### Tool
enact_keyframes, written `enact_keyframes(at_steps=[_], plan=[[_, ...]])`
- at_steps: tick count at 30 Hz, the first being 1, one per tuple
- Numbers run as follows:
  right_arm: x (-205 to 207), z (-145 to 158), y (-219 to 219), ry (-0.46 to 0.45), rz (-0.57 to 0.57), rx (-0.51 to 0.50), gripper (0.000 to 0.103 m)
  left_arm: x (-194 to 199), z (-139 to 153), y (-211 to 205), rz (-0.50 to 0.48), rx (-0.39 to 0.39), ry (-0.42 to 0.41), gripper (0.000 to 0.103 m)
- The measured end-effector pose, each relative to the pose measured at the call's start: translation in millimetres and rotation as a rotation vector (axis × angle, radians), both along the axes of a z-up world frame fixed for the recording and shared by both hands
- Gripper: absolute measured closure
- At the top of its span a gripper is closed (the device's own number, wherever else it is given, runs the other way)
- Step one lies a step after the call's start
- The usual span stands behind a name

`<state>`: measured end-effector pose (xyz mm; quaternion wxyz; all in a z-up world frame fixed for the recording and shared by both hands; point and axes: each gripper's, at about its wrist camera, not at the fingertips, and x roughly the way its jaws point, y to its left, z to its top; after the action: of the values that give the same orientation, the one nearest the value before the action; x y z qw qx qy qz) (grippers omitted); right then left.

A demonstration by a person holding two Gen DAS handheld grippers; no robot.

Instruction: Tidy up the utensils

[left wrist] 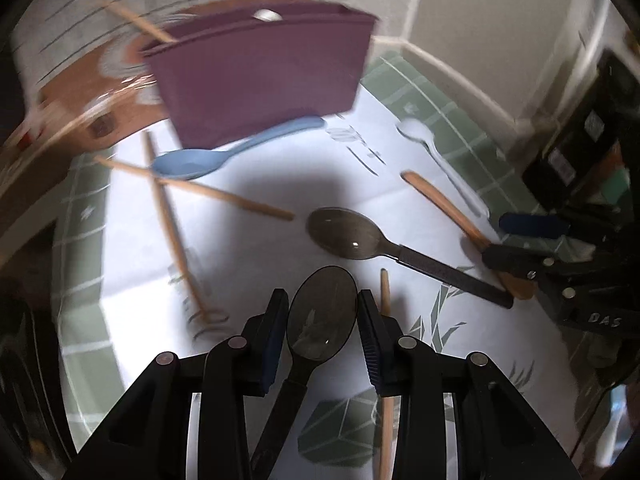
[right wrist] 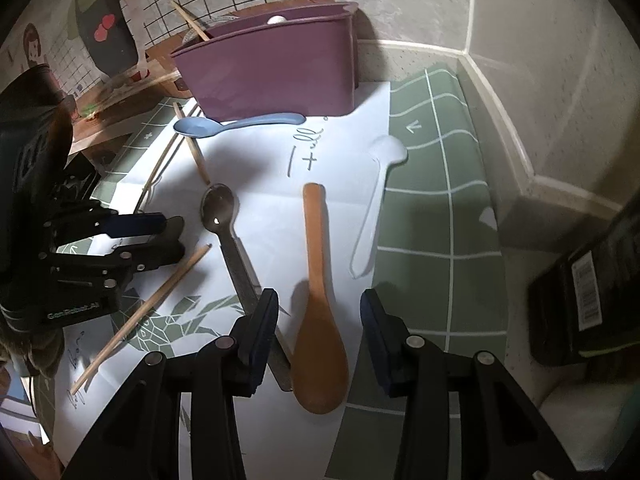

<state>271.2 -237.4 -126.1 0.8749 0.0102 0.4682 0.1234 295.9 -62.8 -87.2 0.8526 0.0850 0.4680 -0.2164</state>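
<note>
A purple bin (left wrist: pixel 264 76) stands at upper centre above scattered utensils. At lower centre, the left gripper (left wrist: pixel 322 330) brackets a smoky plastic spoon (left wrist: pixel 320 320); contact is unclear. The right gripper (right wrist: pixel 318 336) stands apart, unclamped, around a brown spoon (right wrist: pixel 318 344).

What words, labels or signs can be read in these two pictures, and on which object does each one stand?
"GenRobot.AI": on the body of the left gripper, right wrist view.
"DAS": on the body of the right gripper, left wrist view; possibly only part of a longer word.
Handwritten marks, including a plus sign: on the white paper sheet; not readable as words.
Label on the black box: too small to read.
</note>
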Motion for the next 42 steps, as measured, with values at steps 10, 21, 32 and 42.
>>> enact_keyframes(at_steps=[10, 21, 32, 42], plan=[[24, 9, 51, -0.007, 0.161, 0.014, 0.063, -27, -5, 57, 0.287, -0.053, 0.002, 0.067], [66, -6, 103, 0.030, 0.245, -0.092, 0.049, -30, -13, 60, 0.290, -0.039, 0.022, 0.067], [49, -5, 107, -0.033, 0.247, -0.207, 0.073, -32, -14, 55, 0.264, -0.031, -0.007, 0.067], [-2, 40, 71, -0.170, 0.141, -0.137, 0.073, -55, 37, 51, 0.200, -0.124, -0.141, 0.067]])
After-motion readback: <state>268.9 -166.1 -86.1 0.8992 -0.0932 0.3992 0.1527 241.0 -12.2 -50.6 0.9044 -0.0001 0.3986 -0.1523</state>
